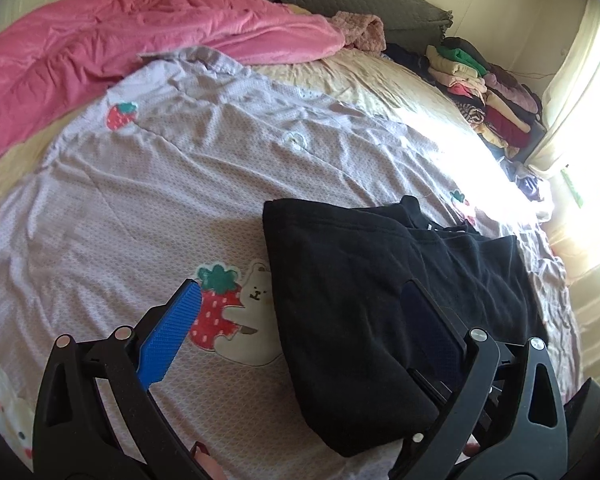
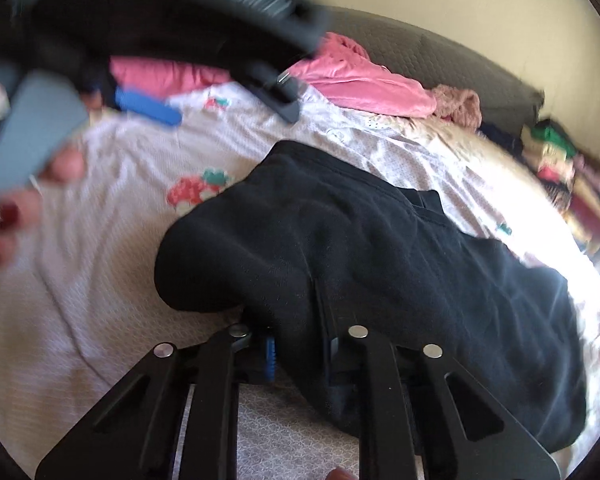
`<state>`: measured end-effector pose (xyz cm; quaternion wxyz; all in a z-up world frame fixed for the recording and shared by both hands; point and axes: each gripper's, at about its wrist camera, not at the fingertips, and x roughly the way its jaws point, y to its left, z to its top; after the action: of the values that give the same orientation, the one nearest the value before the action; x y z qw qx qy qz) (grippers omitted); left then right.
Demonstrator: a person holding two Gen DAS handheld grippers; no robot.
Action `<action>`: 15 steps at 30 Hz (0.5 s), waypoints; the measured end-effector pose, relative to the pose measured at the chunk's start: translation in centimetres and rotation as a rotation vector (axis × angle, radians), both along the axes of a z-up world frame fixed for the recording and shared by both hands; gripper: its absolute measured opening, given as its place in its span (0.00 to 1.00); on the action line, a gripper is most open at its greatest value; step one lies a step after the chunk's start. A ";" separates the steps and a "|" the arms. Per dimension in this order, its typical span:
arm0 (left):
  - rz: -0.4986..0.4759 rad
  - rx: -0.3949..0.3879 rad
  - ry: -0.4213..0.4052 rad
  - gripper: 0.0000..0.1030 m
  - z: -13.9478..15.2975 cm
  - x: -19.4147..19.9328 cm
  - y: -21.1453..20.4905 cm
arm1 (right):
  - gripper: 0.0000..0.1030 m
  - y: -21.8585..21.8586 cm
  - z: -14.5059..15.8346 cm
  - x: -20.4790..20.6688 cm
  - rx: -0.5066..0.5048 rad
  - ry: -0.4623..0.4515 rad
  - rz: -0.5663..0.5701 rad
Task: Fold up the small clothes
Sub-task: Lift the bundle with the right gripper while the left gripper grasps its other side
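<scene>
Right gripper (image 2: 300,354) pinching black garment (image 2: 380,264) edge, left gripper (image 1: 300,320) spread wide above it w/o contact; lift slow, keep fold square.

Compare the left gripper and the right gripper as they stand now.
The left gripper is open, its blue fingers spread wide; the right gripper is shut on the black garment. The left one holds nothing, one finger over the strawberry-print sheet, the other over the garment's edge; the right one bunches a fold of cloth. Both have black frames and blue pads.
</scene>
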<state>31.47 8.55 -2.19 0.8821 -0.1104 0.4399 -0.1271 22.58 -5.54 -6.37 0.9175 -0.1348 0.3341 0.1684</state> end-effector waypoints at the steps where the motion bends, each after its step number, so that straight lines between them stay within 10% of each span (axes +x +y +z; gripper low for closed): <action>1: -0.004 -0.024 0.016 0.91 -0.2 0.3 0.0 | 0.11 -0.6 0.2 0.2 0.042 0.015 -0.008; 15: 0.004 -0.197 0.170 0.91 -3.4 3.3 -1.2 | 0.10 -4.6 2.8 -0.4 0.287 0.027 -0.044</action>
<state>34.77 7.34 -5.57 0.8268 -0.2078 0.4981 -0.1584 22.18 -10.11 -3.59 0.9262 0.0074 0.3219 0.1960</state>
